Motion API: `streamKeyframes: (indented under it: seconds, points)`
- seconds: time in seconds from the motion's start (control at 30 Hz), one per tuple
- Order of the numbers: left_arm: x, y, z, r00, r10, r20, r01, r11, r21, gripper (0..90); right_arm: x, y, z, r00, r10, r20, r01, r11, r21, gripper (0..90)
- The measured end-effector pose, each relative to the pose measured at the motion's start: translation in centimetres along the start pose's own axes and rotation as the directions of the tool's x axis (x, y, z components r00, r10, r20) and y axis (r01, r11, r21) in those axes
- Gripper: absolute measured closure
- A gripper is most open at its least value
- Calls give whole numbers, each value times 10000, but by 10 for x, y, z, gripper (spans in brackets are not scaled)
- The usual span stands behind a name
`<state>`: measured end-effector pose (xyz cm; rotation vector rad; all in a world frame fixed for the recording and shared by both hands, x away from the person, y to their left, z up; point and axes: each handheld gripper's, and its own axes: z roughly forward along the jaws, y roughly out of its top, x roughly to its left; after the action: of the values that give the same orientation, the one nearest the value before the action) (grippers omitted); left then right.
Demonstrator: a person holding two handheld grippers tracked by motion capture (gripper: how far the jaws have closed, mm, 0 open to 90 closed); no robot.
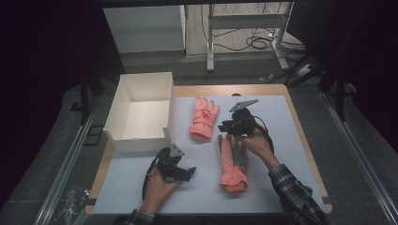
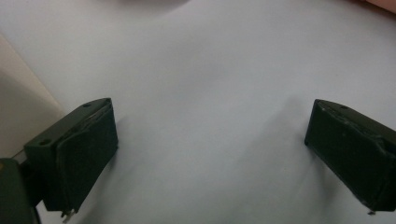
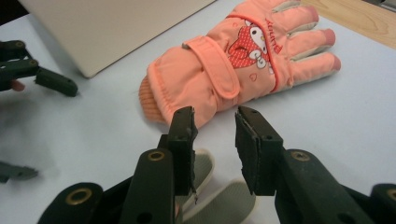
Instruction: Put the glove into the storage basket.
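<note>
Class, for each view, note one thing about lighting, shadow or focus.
High view: room dark, the table mat lit. Left gripper view: soft shadows beside the left gripper on the pale mat. Right gripper view: glove sharp, right gripper slightly soft.

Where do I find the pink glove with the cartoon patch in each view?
High view: the patched glove lies mid-table, right of the white box.
Left gripper view: a pink edge at the top right corner; which glove it is, I cannot tell.
Right gripper view: upper centre, beyond the right gripper.
Shared landmark: the white box, top left there.
</note>
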<state>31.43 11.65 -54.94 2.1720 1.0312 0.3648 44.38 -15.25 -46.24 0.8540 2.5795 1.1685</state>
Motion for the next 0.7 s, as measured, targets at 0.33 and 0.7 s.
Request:
streamKeyframes:
  seconds: [0.33, 0.7]
  points:
    - [0, 0, 0, 10000, 10, -1, -10, 10000, 3, 28, -3, 14, 18, 9995, 82, 297, -85, 9999, 102, 608]
    - [0, 0, 0, 10000, 1, 2, -1, 10000, 4, 28, -12, 24, 34, 9973, 368, 630, -372, 9993, 45, 506]
